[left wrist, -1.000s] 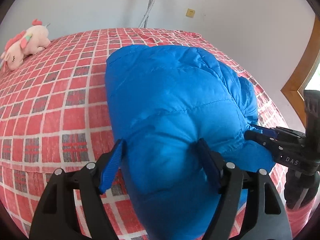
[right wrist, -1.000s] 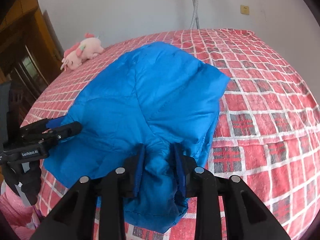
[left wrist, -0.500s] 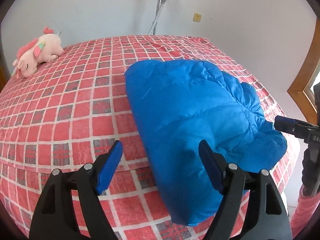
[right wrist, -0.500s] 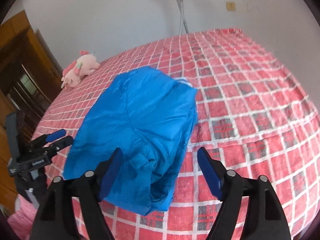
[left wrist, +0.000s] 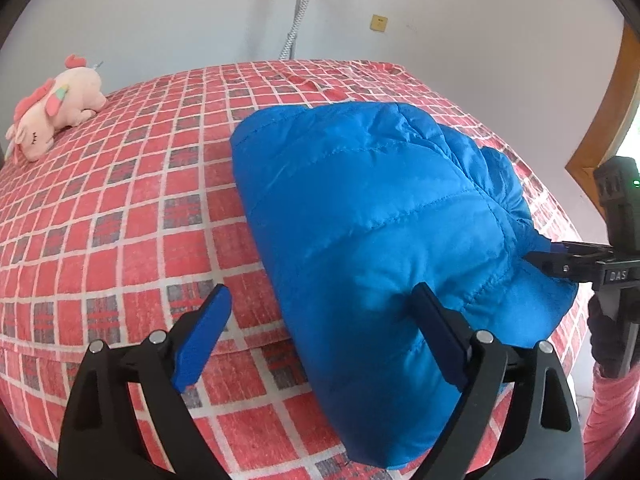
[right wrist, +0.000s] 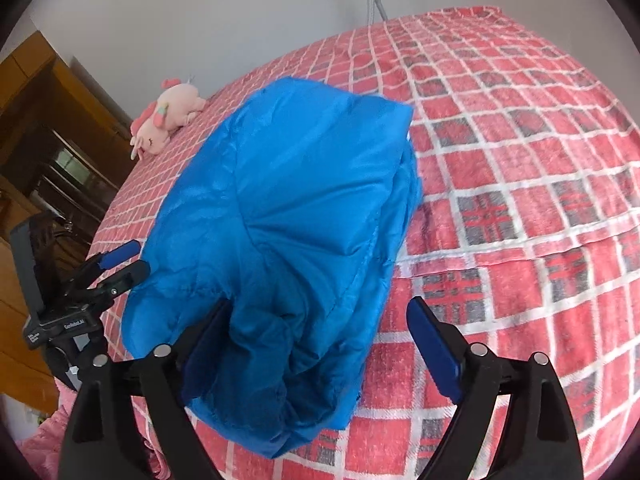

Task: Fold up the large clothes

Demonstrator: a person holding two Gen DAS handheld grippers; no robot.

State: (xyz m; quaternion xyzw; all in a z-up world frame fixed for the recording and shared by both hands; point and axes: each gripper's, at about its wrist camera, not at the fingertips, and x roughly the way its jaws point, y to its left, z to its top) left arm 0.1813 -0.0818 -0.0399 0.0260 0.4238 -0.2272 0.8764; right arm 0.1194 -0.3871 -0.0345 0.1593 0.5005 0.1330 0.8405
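A blue quilted puffer jacket lies folded into a thick bundle near the front edge of the bed; it also shows in the right wrist view. My left gripper is open; its right finger touches the jacket's near left end and its left finger is over the bedspread. My right gripper is open, its jaws astride the jacket's near right end. The right gripper also shows at the right edge of the left wrist view; the left gripper shows in the right wrist view.
The bed has a red, white and grey checked spread. A pink plush unicorn lies at the far left. A white wall with a hanging hose is behind. A wooden door frame stands right, a wooden cabinet left.
The right gripper opened and let go of the jacket's end. Both grippers drew back from the jacket, then came close to it again with jaws open. The jacket stays folded on the bed.
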